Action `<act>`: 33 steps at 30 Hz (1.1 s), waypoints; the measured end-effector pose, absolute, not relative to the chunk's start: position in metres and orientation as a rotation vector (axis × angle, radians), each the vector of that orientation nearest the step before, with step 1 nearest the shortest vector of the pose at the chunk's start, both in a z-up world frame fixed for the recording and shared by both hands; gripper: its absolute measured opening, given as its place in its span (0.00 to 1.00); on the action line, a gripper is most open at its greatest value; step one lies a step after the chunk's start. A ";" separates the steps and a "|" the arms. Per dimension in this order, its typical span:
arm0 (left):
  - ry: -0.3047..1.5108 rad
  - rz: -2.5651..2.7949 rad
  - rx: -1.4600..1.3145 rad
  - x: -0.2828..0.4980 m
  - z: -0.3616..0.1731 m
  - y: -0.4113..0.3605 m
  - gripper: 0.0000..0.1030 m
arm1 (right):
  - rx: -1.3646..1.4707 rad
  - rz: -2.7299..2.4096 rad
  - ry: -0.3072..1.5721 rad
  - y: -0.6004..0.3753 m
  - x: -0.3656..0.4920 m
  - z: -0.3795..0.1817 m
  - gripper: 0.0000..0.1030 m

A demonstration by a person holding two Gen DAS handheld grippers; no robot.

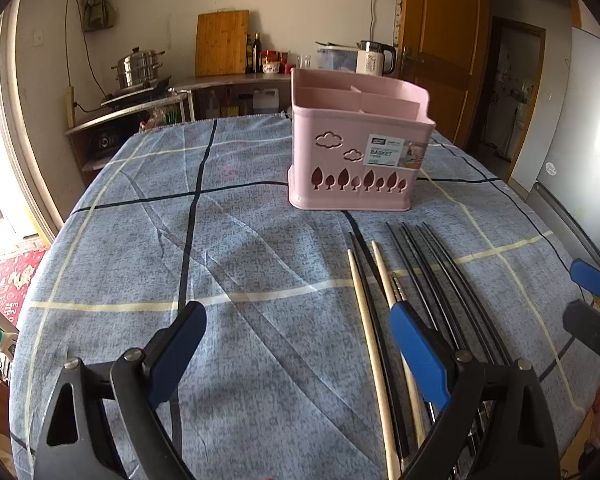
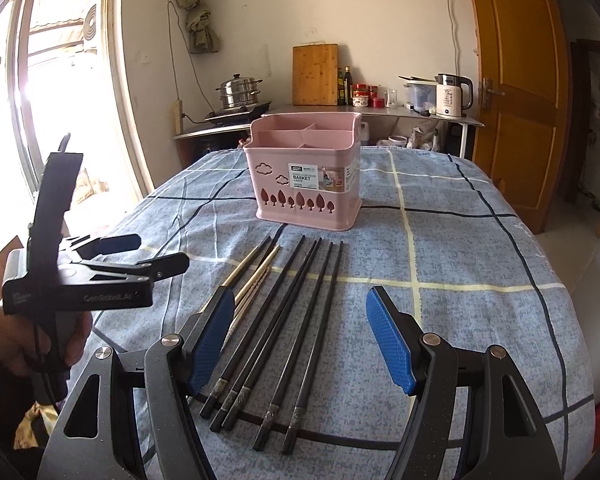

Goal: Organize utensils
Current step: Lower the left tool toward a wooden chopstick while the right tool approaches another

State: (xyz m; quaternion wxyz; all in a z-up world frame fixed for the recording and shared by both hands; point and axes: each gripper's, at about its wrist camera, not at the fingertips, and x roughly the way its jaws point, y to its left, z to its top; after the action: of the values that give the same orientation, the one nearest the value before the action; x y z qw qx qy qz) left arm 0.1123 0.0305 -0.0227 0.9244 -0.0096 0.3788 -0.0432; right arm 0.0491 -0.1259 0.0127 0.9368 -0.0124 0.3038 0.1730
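I have both grippers spread wide and holding nothing. The chopsticks [image 2: 284, 320] lie in a loose fan on the worktop [image 2: 460, 260], butt ends toward me, tips pointing away at the pink basket [image 2: 306, 172], which stands upright just beyond them. Their long axis runs nearly straight out along my right gripper [image 2: 300, 344], whose fingers straddle the black ones from above. My left gripper [image 1: 300, 356] sits off to their left, only its right finger over the pale pair [image 1: 370, 344]. So the right is nearer. Whether it hovers or touches, I can't quite tell.
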 end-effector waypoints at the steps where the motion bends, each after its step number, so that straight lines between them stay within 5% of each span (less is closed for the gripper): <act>1: 0.802 -0.090 -0.026 0.121 -0.026 0.031 0.91 | -0.028 0.356 0.621 -0.125 0.052 0.013 0.67; 10: 0.959 -0.144 -0.047 0.162 -0.054 0.023 0.89 | -0.019 0.381 0.640 -0.117 0.074 0.013 0.67; 29: 0.983 -0.082 0.050 0.170 -0.062 0.014 0.92 | -0.026 0.380 0.633 -0.115 0.078 0.014 0.67; 33: 0.984 -0.079 0.050 0.167 -0.058 0.019 0.78 | -0.033 0.384 0.632 -0.114 0.081 0.016 0.67</act>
State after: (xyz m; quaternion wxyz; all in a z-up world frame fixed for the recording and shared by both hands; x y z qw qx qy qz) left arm 0.1669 0.0192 -0.0577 0.8804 0.0241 0.4721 -0.0377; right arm 0.0808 -0.1136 0.0160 0.9322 -0.0161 0.3090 0.1878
